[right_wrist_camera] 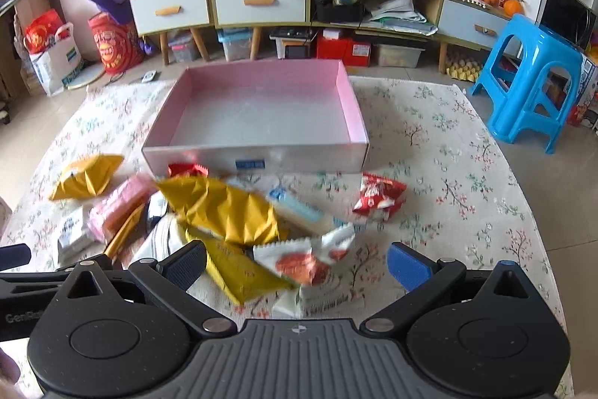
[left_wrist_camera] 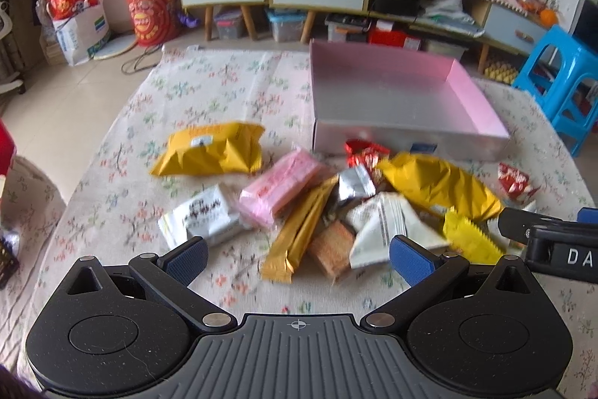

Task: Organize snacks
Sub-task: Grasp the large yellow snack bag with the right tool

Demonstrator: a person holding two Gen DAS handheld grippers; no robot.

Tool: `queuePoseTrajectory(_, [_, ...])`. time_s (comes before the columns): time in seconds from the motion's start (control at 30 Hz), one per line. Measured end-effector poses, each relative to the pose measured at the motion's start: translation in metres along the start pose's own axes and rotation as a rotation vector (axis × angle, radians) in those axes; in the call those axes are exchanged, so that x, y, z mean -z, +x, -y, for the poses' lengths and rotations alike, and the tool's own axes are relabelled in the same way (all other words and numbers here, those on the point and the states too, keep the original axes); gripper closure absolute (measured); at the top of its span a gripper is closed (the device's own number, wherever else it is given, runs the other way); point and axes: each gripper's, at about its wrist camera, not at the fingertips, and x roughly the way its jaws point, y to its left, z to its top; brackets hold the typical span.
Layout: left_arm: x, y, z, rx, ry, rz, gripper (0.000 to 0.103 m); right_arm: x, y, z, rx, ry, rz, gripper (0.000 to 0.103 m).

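Observation:
A heap of snack packets lies on the floral cloth in front of an empty pink box (left_wrist_camera: 474,100) (right_wrist_camera: 351,100). In the left wrist view I see a yellow bag (left_wrist_camera: 209,148), a pink packet (left_wrist_camera: 276,189), a white packet (left_wrist_camera: 202,215), a gold stick pack (left_wrist_camera: 302,227) and a big gold bag (left_wrist_camera: 437,184). My left gripper (left_wrist_camera: 297,260) hovers open just short of the heap. My right gripper (right_wrist_camera: 297,264) is open over a white-and-orange packet (right_wrist_camera: 306,257) and a yellow packet (right_wrist_camera: 243,275). A red packet (right_wrist_camera: 379,195) lies apart on the right.
The floral-covered table (right_wrist_camera: 448,174) drops off at its left and right edges. A blue plastic stool (right_wrist_camera: 530,77) stands at the right. Cabinets with drawers (right_wrist_camera: 258,2), storage bins and bags line the far wall. The right gripper's body (left_wrist_camera: 553,242) shows at the left view's right edge.

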Motion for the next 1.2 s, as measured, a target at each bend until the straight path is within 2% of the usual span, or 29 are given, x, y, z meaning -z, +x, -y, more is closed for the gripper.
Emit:
queuePoseTrajectory(0.1, [-0.01,0.004,-0.002,0.032,0.045,-0.012,0.0,-0.011,0.01,0.01,-0.074,0.035,-0.031,0.01])
queuePoseTrajectory(0.23, [-0.022,0.016,-0.003,0.106,0.125,-0.07,0.0,-0.024,0.023,0.014,-0.148,0.01,-0.053,0.01])
queuePoseTrajectory(0.4, [-0.036,0.032,-0.011,0.094,0.162,-0.06,0.0,-0.033,0.046,0.02,-0.206,-0.006,-0.121,0.01])
queuePoseTrajectory(0.5, [-0.045,0.048,-0.013,0.131,0.23,-0.062,0.0,-0.036,0.055,0.022,-0.276,0.024,-0.158,0.01])
queuePoseTrajectory(0.6, [-0.05,0.07,-0.017,0.168,0.279,-0.084,0.0,-0.04,0.06,0.02,-0.321,0.009,-0.156,0.01])
queuePoseTrajectory(0.77, [-0.055,0.096,-0.025,0.256,0.284,-0.133,0.002,-0.043,0.066,0.018,-0.39,-0.019,-0.161,0.01])
queuePoseTrajectory(0.87, [-0.058,0.105,-0.031,0.288,0.242,-0.158,0.004,-0.045,0.071,0.014,-0.407,-0.051,-0.168,0.01])
queuePoseTrajectory(1.03, [-0.063,0.118,-0.038,0.279,0.203,-0.173,0.014,-0.045,0.078,0.004,-0.398,-0.091,-0.18,0.011])
queuePoseTrajectory(1.13, [-0.063,0.122,-0.039,0.308,0.18,-0.188,0.018,-0.045,0.08,-0.001,-0.386,-0.124,-0.186,0.014])
queuePoseTrajectory(1.2, [-0.063,0.122,-0.038,0.315,0.193,-0.184,0.023,-0.045,0.078,-0.008,-0.353,-0.168,-0.173,0.022])
